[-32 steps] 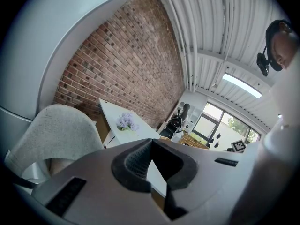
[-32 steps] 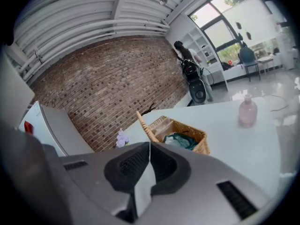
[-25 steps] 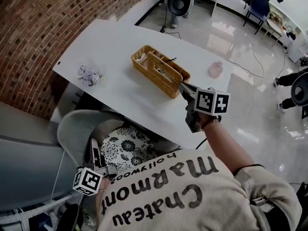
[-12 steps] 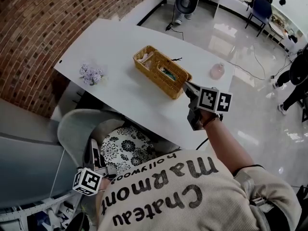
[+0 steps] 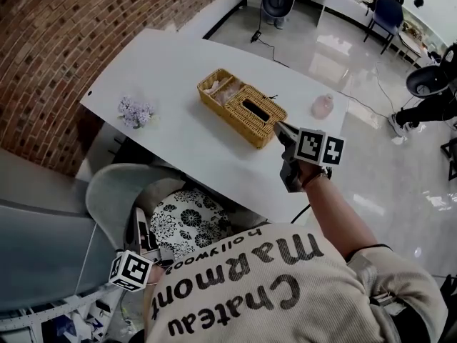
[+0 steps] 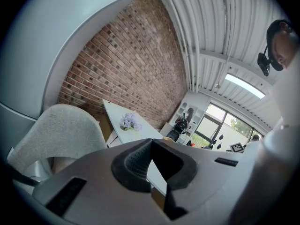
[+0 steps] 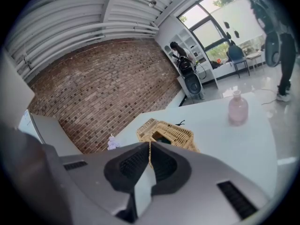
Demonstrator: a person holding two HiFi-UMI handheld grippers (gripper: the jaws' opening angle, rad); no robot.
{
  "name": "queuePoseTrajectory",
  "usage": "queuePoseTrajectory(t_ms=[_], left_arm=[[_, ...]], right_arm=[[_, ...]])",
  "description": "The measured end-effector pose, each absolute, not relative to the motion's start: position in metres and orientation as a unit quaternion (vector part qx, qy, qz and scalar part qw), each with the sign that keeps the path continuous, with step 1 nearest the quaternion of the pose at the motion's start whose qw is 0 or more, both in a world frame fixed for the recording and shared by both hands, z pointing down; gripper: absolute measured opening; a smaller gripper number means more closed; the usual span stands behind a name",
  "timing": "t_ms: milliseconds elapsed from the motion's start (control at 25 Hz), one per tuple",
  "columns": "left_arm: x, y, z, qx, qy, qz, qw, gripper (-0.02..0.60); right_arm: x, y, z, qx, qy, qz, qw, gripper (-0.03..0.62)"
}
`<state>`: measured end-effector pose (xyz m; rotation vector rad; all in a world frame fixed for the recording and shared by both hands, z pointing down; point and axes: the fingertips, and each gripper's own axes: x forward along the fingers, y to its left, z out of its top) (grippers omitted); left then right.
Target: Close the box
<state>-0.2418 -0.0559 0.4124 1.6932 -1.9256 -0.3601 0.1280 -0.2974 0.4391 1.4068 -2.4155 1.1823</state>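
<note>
Clenched, on the right gripper (image 7: 150, 146): fingers (image 7: 130, 168) tip to tip, with only a thin straw-coloured sliver in the seam. Cannot tell whether pinched there or merely box (image 5: 241, 107) seen through the crack. From the head view, tips right at the near right corner of that wicker box, touching or just short of it; hard to say which. Clenched too on the left gripper (image 6: 151, 142), pads closed at the tip around nothing, down low beside a pale chair (image 5: 118, 191) and well apart from the box. Box out on the white table (image 5: 178, 63), toward the middle, lid down flat with a dark slot in it, far left end uncovered with something pale pink inside, too small to name. Near the left end of the table, a small bunch of lilac flowers (image 5: 134, 111); to the right of the box, a pink bottle (image 5: 322, 106). Under the table edge, a black-and-white flowered cushion (image 5: 187, 220), partly hidden by the chair back. At the right edge of the head view, a person (image 5: 428, 106) cut off by the frame. Upside down across the shirt (image 5: 285, 291): "Chateau Marmont", with "hollywood" in small letters above.
</note>
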Motion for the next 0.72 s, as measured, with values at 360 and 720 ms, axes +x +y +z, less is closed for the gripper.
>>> queuePoseTrajectory(t_ms=[360,720], left_arm=[[-0.223,-0.083,0.403,0.660,-0.690,-0.127,0.268,0.002],[-0.202,-0.132,0.361,0.722,-0.648,-0.104,0.217,0.002]], right_arm=[[0.110,-0.286,0.427,0.442,-0.808,0.387,0.042,0.004],[0.063,-0.271,0.379,0.416,-0.861,0.290,0.050,0.003]])
